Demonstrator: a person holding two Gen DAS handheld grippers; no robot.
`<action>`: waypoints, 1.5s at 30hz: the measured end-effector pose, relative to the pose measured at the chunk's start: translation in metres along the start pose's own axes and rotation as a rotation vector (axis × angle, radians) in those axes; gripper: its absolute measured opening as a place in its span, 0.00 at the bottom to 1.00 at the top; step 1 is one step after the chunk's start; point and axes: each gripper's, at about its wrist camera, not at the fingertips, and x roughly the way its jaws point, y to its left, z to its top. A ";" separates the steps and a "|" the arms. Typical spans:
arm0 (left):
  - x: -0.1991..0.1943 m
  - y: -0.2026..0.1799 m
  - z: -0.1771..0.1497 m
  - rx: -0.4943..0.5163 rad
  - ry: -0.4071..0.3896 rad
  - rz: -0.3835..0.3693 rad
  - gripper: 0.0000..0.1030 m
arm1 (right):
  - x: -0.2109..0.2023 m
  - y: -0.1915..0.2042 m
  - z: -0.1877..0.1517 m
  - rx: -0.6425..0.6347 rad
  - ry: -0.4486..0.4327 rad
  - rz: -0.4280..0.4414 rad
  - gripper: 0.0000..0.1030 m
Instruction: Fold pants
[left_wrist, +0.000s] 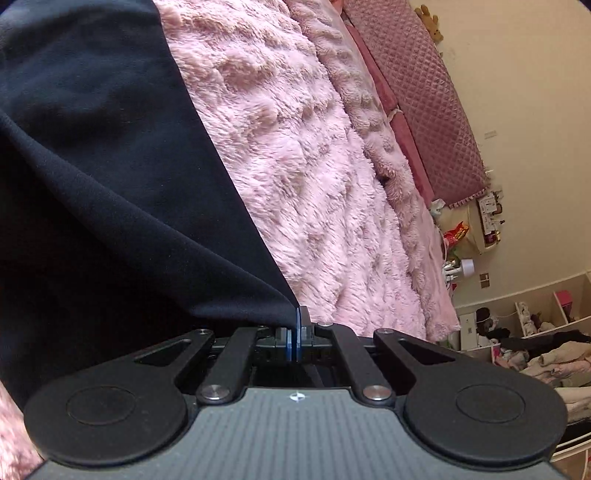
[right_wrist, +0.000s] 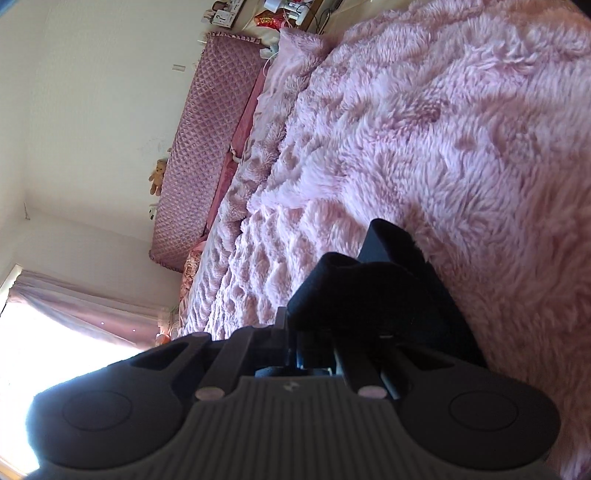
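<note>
The dark navy pants fill the left half of the left wrist view, draped over the fluffy pink blanket. My left gripper is shut on a corner of the pants, the cloth pinched between its blue pads. In the right wrist view, my right gripper is shut on a bunched fold of the same pants, held above the pink blanket. The right fingertips are mostly hidden by the cloth.
A quilted pink headboard runs along the cream wall, also seen in the right wrist view. A cluttered bedside table and shelves with piled clothes stand beyond the bed. A bright window with pink curtains is at lower left.
</note>
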 end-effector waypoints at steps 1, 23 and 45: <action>0.009 -0.001 0.003 0.006 0.019 0.039 0.04 | 0.007 -0.002 0.005 0.009 0.010 -0.022 0.04; 0.034 -0.031 0.032 0.043 0.166 0.094 0.73 | -0.075 0.035 -0.033 -0.266 0.060 -0.027 0.54; -0.122 0.090 -0.034 0.004 -0.170 -0.134 0.59 | 0.106 0.179 -0.253 -1.122 0.425 -0.043 0.30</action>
